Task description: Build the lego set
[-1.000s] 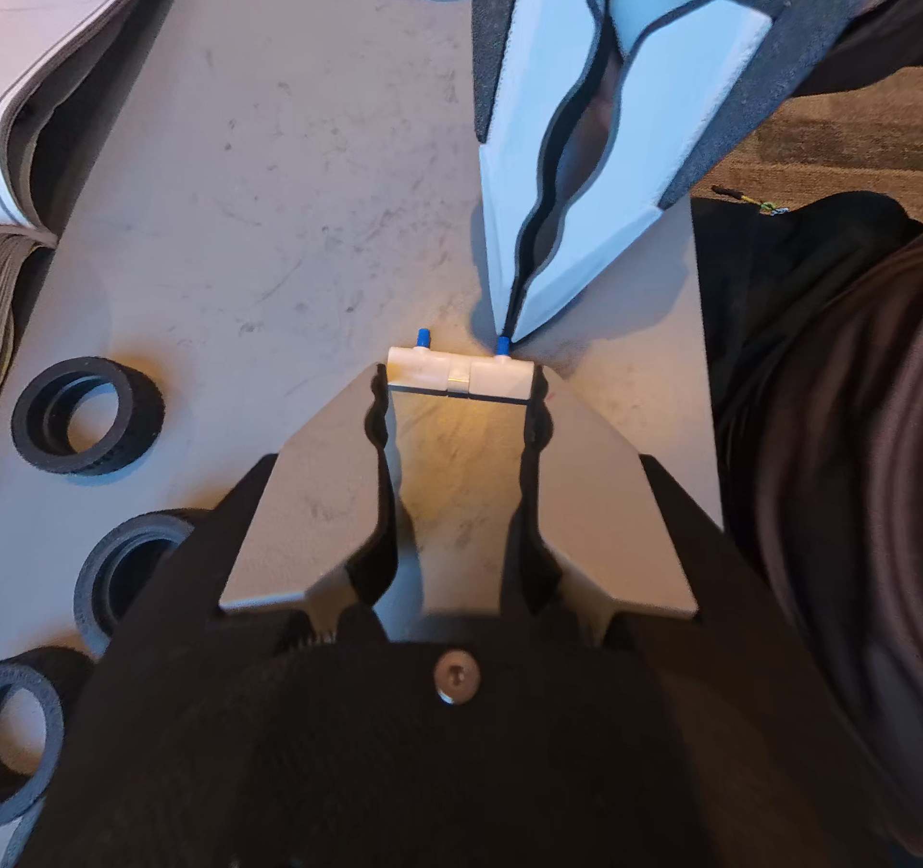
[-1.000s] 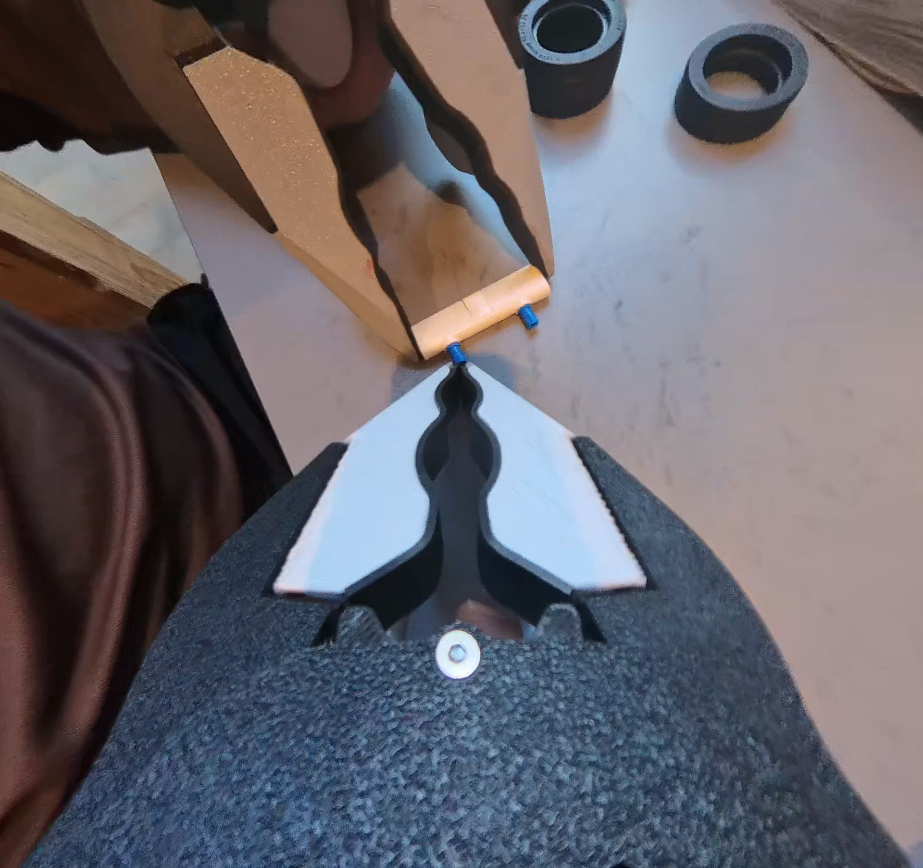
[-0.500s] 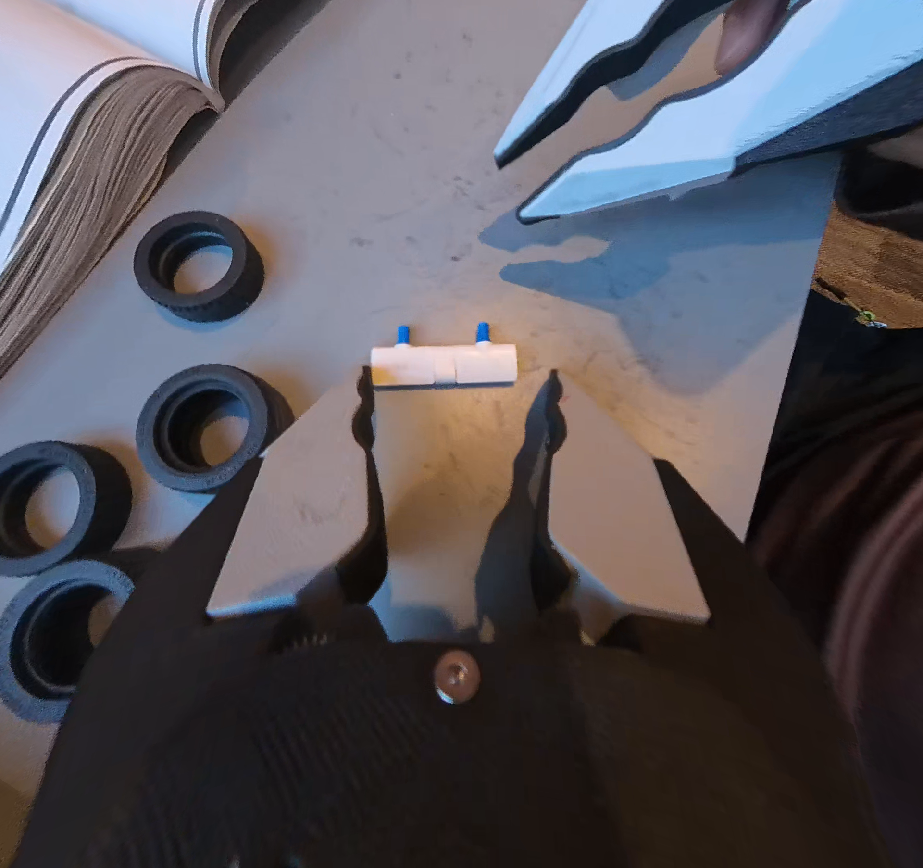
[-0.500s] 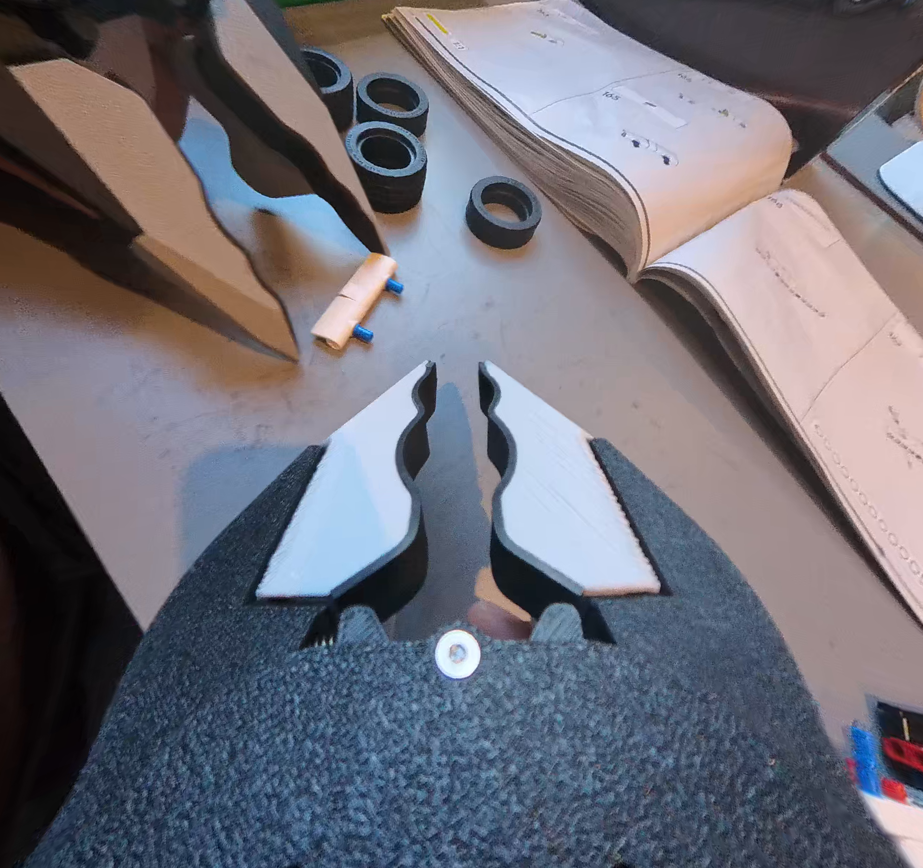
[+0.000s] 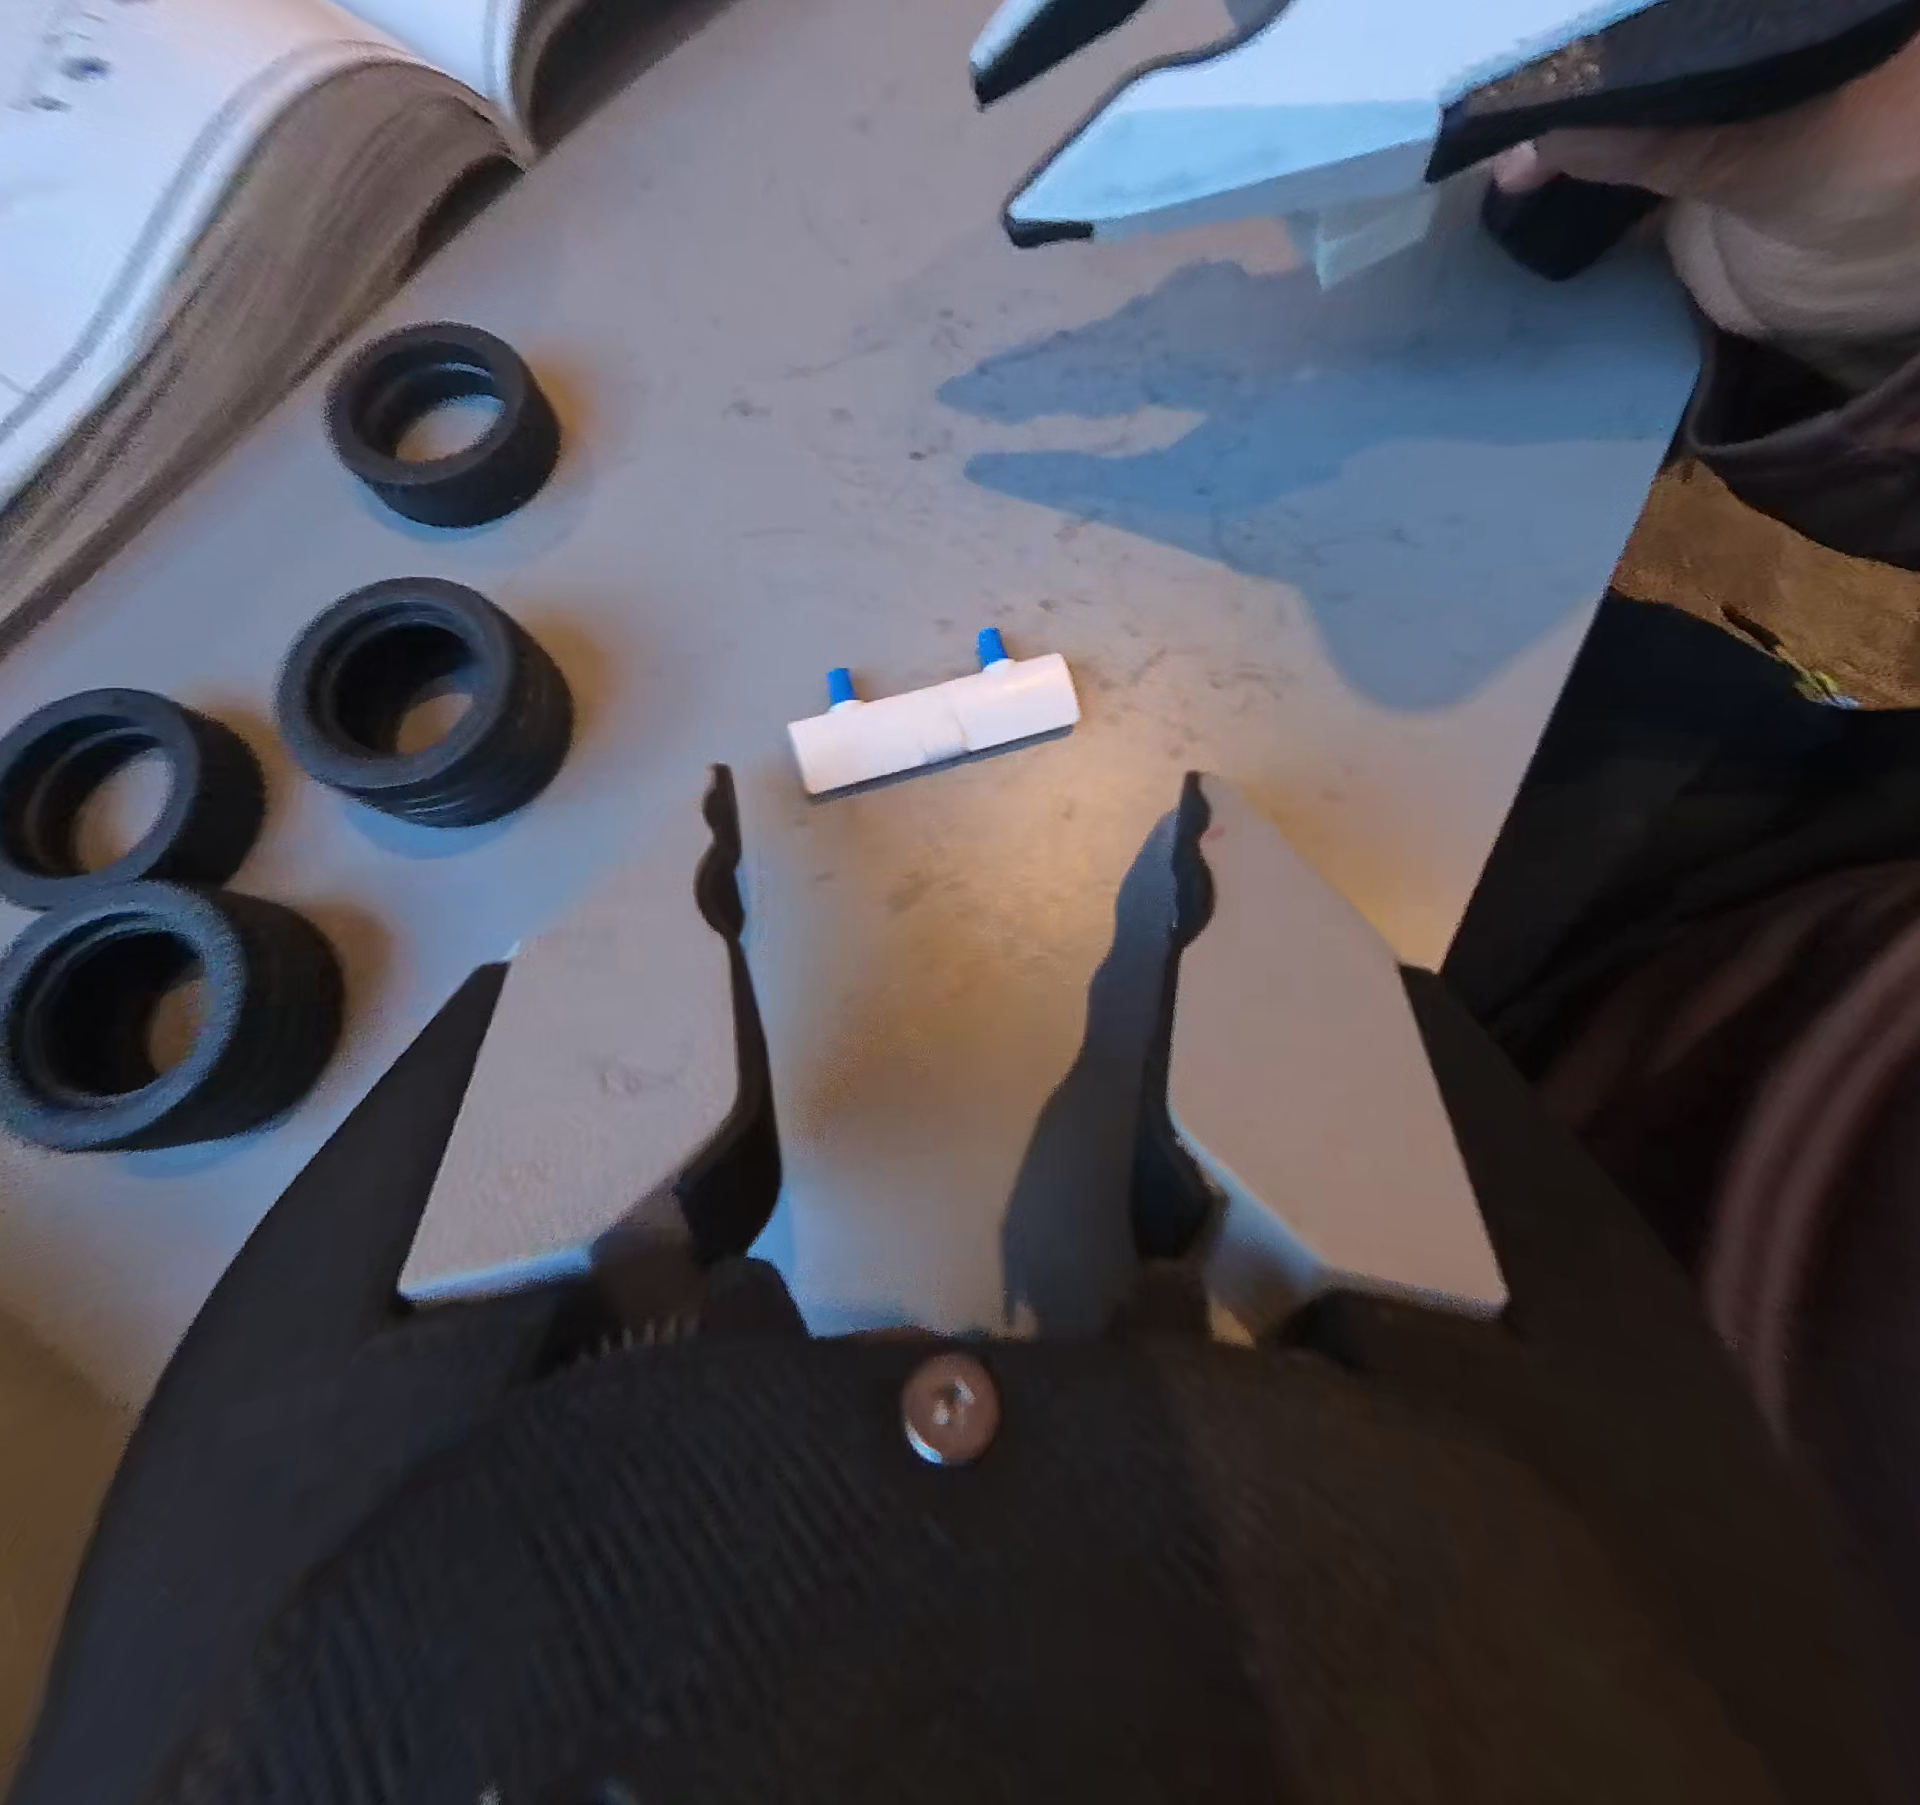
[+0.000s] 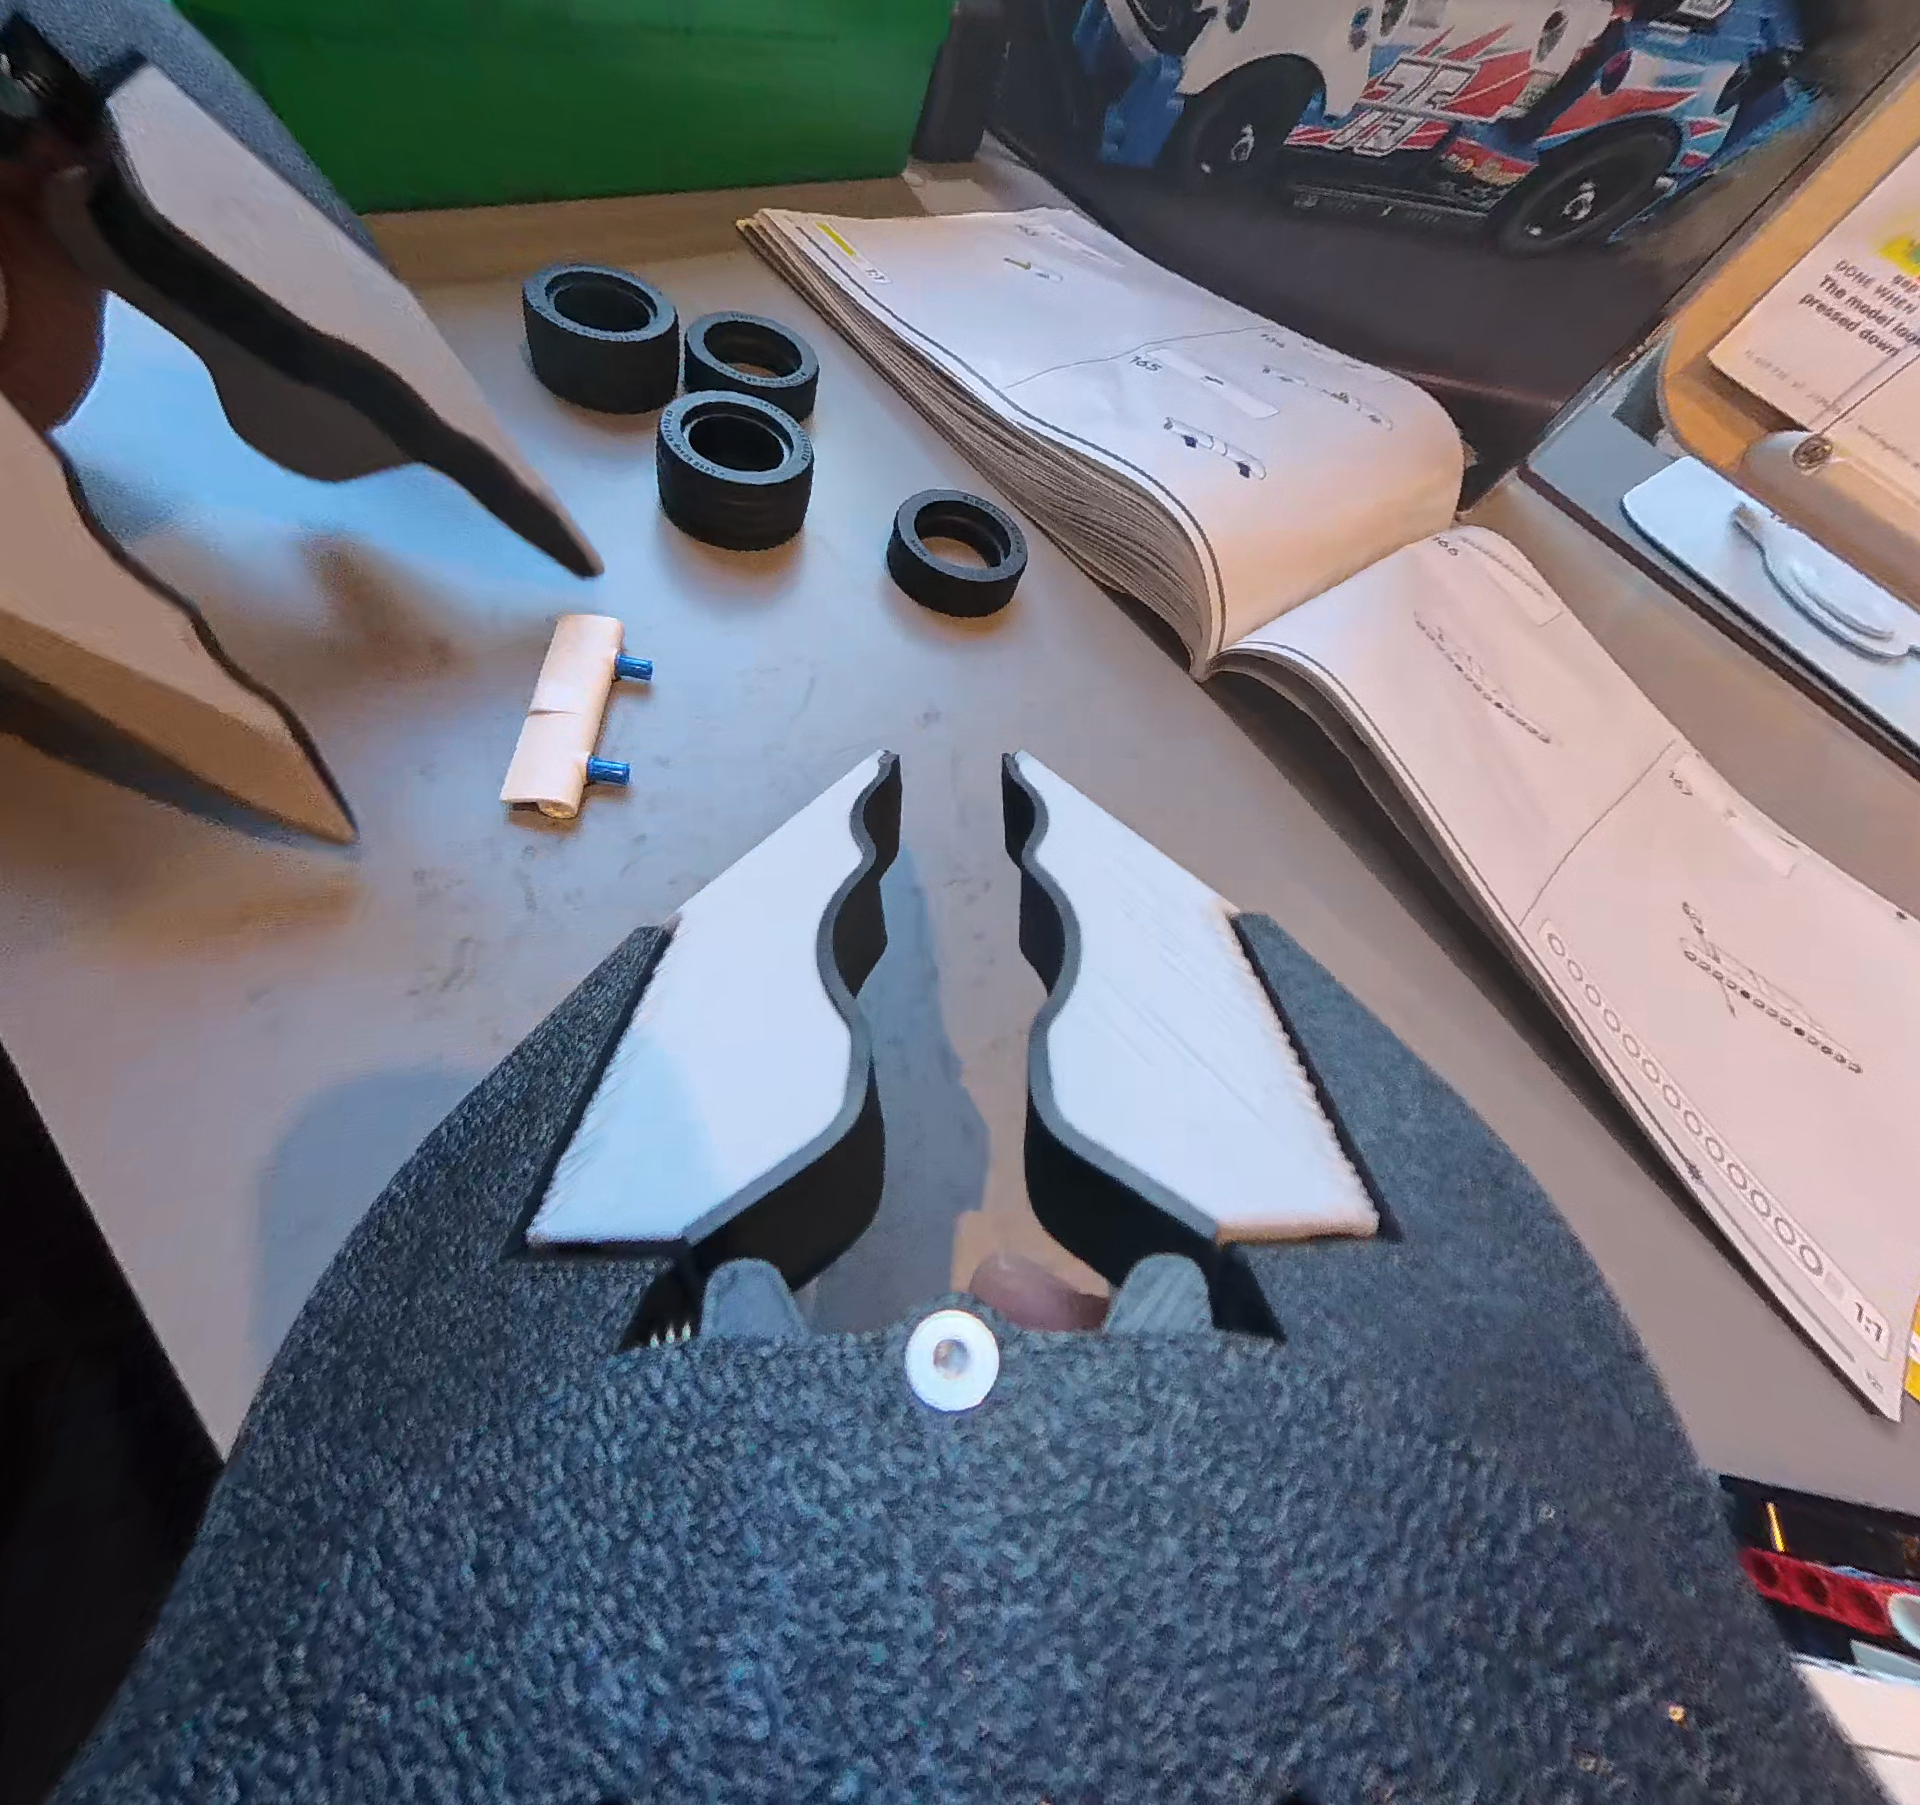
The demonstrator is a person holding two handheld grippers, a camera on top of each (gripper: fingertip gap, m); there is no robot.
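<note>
While both grippers hang empty with jaws apart, the white beam [image 5: 932, 725] lies on the table just ahead of the left gripper [image 5: 954, 789], long axis crosswise to its fingers; the right gripper [image 6: 948, 768] is farther from the beam
</note>
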